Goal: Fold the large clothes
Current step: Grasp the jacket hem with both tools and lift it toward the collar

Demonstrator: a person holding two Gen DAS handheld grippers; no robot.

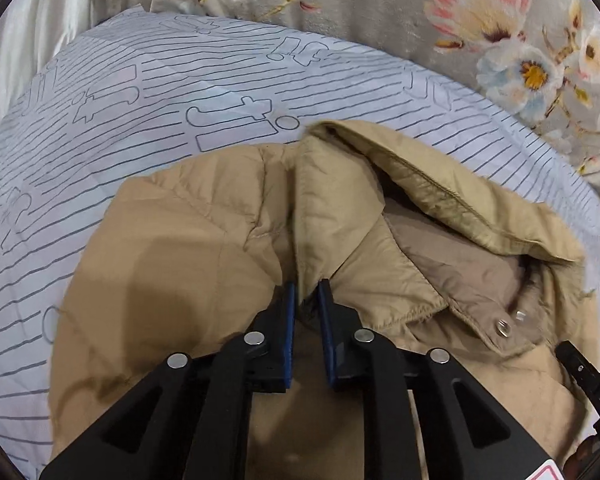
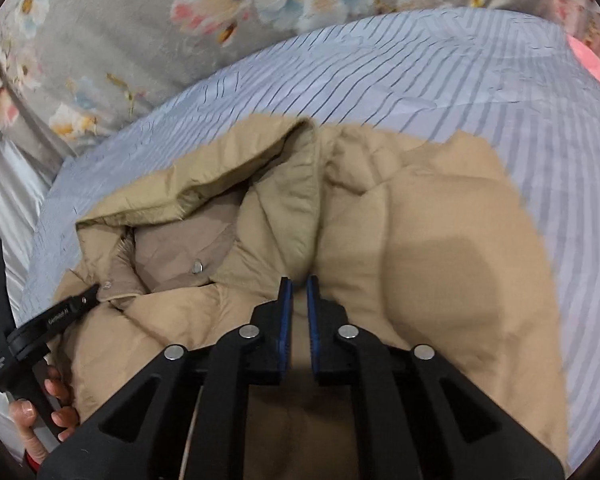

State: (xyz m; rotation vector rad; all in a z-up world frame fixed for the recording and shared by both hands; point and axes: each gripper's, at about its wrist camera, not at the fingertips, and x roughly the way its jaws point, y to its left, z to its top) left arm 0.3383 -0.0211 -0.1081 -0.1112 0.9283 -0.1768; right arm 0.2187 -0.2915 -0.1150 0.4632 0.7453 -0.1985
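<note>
A tan padded jacket (image 1: 204, 248) lies on a striped bedsheet (image 1: 140, 92), collar and hood toward the far side, its brown lining and snap buttons showing. My left gripper (image 1: 307, 290) is shut on a fold of the jacket at its left shoulder beside the collar. My right gripper (image 2: 299, 285) is shut on a fold of the jacket (image 2: 440, 248) at its right shoulder. The left gripper's body (image 2: 52, 320) and the hand holding it show at the left of the right wrist view. The right gripper's edge (image 1: 588, 376) shows at the right of the left wrist view.
A grey floral blanket (image 1: 480, 20) lies bunched along the far side of the bed and also shows in the right wrist view (image 2: 140, 32). A white satin cloth (image 1: 40, 32) lies at the far left. Something pink (image 2: 596, 64) sits at the right edge.
</note>
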